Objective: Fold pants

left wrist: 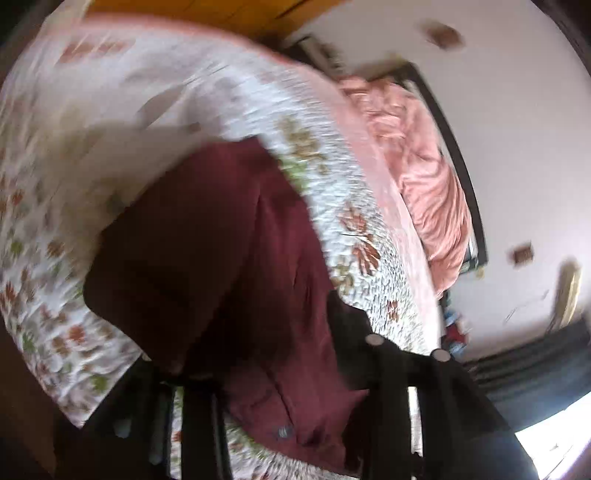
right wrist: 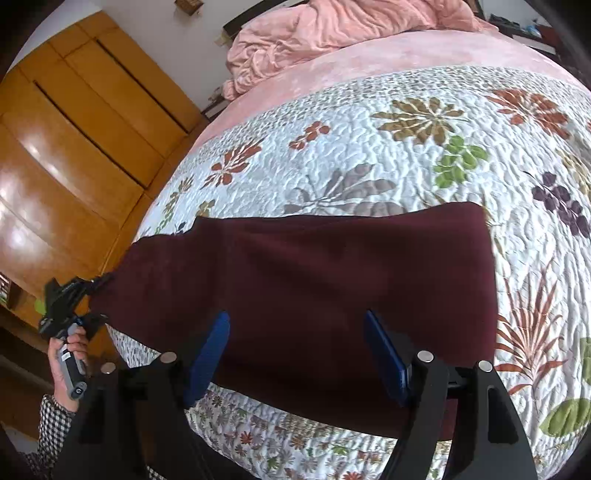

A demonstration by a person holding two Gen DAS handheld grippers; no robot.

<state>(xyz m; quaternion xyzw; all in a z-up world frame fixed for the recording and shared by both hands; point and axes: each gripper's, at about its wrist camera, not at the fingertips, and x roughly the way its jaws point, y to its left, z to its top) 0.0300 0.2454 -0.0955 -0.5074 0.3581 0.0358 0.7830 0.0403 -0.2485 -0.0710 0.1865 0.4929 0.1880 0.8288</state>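
the quilt point(right wrist: 388, 155) covers the bed and the pants point(right wrist: 314, 295) lie flat across it in front of me, a dark red slab already doubled over, with the pink blanket point(right wrist: 332, 29) bunched well apart at 12 o'clock and the wardrobe point(right wrist: 74, 147) off at 9. my right gripper point(right wrist: 295, 354) hovers over the near edge at 6 o'clock with its jaws wide, pads clear of the cloth and holding nothing. my left gripper point(right wrist: 105, 278) sits at the pants' 9 o'clock end, in my left hand point(right wrist: 68, 354); its own view is blurred, with cloth draped across the fingers, so i cannot tell whether it is gripping or clear of the fabric. that is the main risk as i see it: if a layer is snagged on a finger there, pulling away would drag the end open and skew the fold. the other is on my right: closing on the near edge could catch only the top layer, or pinch the quilt too, and lift the bedding with it.
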